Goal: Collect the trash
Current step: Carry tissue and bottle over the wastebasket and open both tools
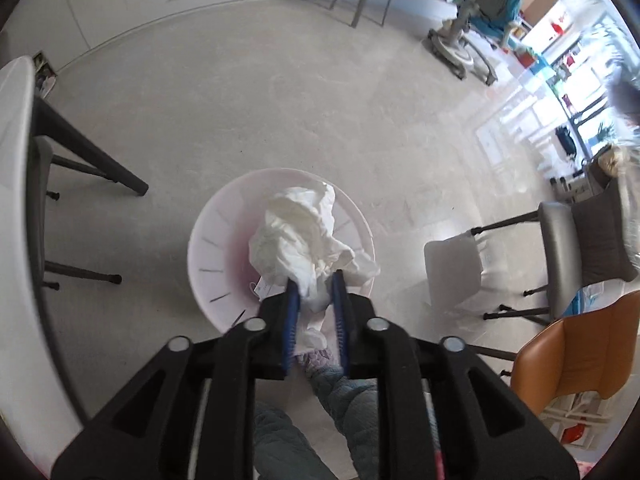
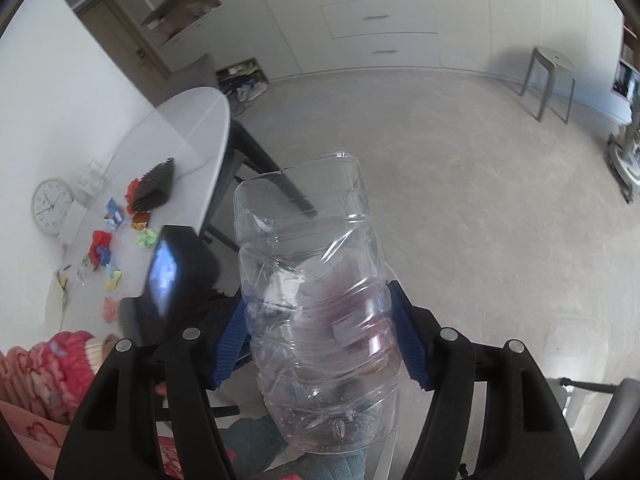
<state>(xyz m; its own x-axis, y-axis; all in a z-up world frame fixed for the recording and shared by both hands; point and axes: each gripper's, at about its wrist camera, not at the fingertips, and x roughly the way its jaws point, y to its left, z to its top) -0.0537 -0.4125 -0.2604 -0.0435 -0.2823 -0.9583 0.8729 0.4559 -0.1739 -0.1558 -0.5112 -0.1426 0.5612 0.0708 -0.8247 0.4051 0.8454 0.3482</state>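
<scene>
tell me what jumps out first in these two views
In the left wrist view, a crumpled white tissue wad sits between the left tool's blue pads, right above a pale pink slotted bin on the grey floor. In the right wrist view, a big clear plastic bottle with its top cut away fills the middle, clamped in the right tool. Off to the left, bright paper scraps litter a white table.

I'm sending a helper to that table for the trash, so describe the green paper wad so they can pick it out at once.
Start at the white oval table against the wall, where a round clock leans. Scraps lie scattered along its near part. The green paper wad lies just below the black ridged block, nearest the table's edge; its neighbours are red, blue, orange and yellow, so it is the only pale green one.
</scene>
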